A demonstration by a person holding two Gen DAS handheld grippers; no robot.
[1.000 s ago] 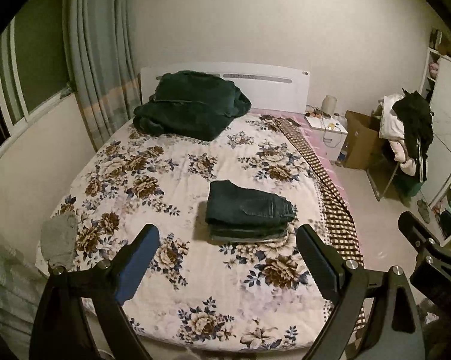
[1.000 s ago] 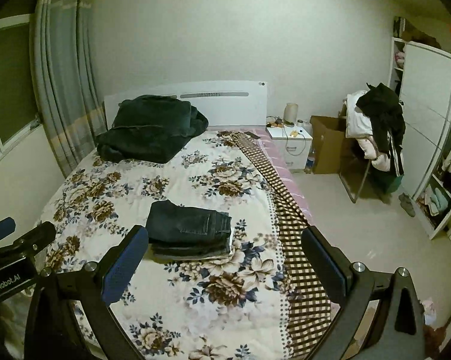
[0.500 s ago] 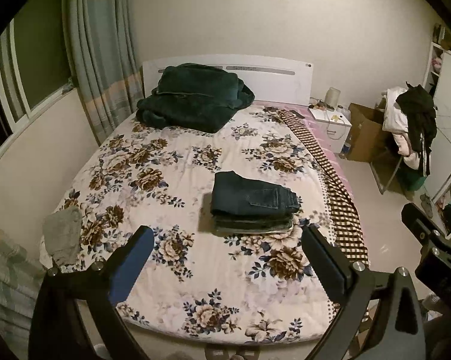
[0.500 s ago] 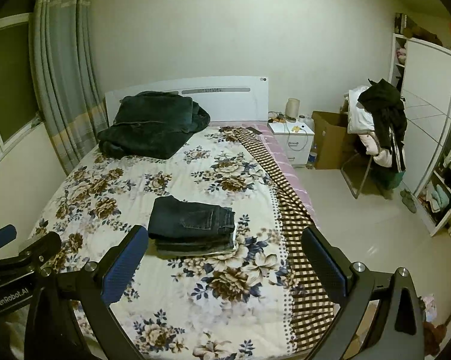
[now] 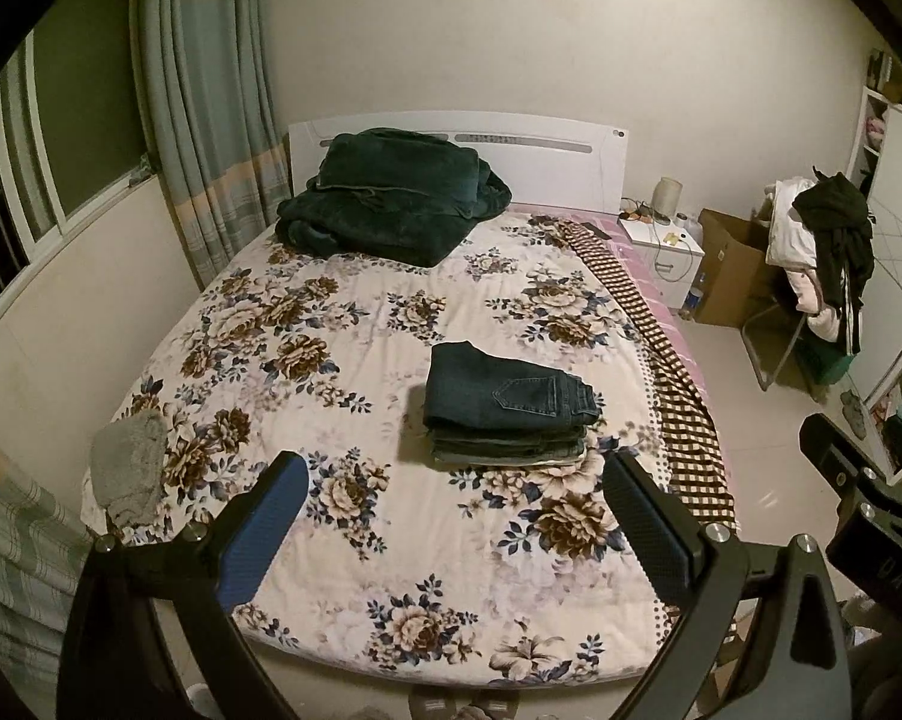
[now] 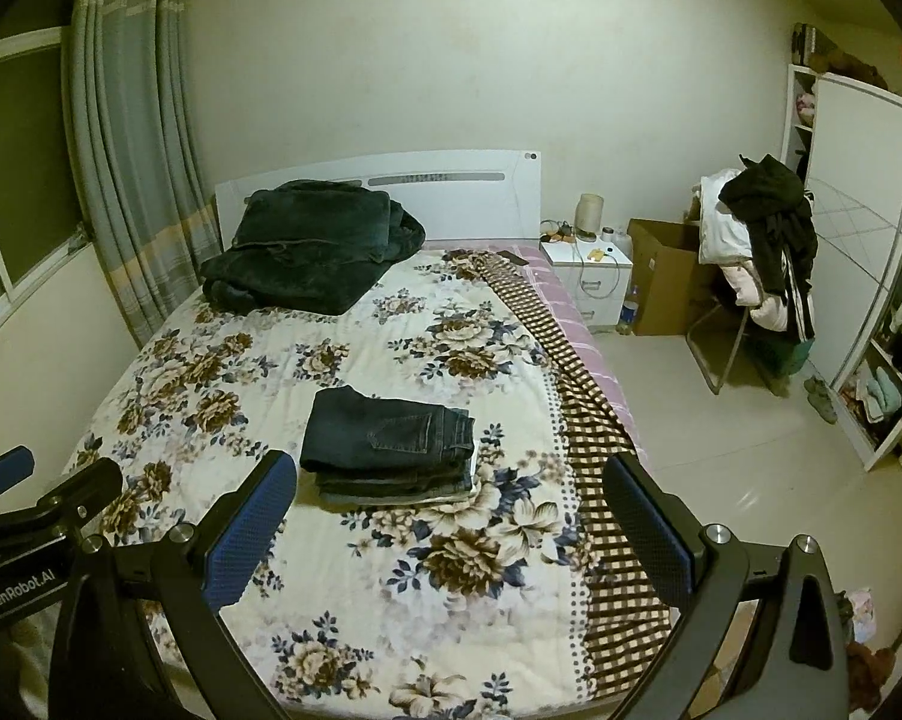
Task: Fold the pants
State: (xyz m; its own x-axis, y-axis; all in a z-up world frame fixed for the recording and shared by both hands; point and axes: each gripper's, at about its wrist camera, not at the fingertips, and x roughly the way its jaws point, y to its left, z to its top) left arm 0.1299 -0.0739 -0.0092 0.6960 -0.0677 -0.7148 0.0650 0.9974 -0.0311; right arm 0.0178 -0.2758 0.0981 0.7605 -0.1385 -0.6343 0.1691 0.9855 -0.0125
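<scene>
Denim pants [image 5: 508,399] are lying folded atop a stack on the bedspread [image 5: 354,324], near its right side. Left gripper [image 5: 451,525] and right gripper [image 6: 451,519] are hanging spread and empty, well apart from the stack; best leaving it undisturbed. Far right, a cardboard box [image 6: 667,276] is standing open, contents hidden.

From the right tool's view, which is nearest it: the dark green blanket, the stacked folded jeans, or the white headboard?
1. Stacked folded jeans, mid-bed, just ahead of the right tool.
2. Dark green blanket, far left of bed.
3. White headboard, against the wall.
</scene>
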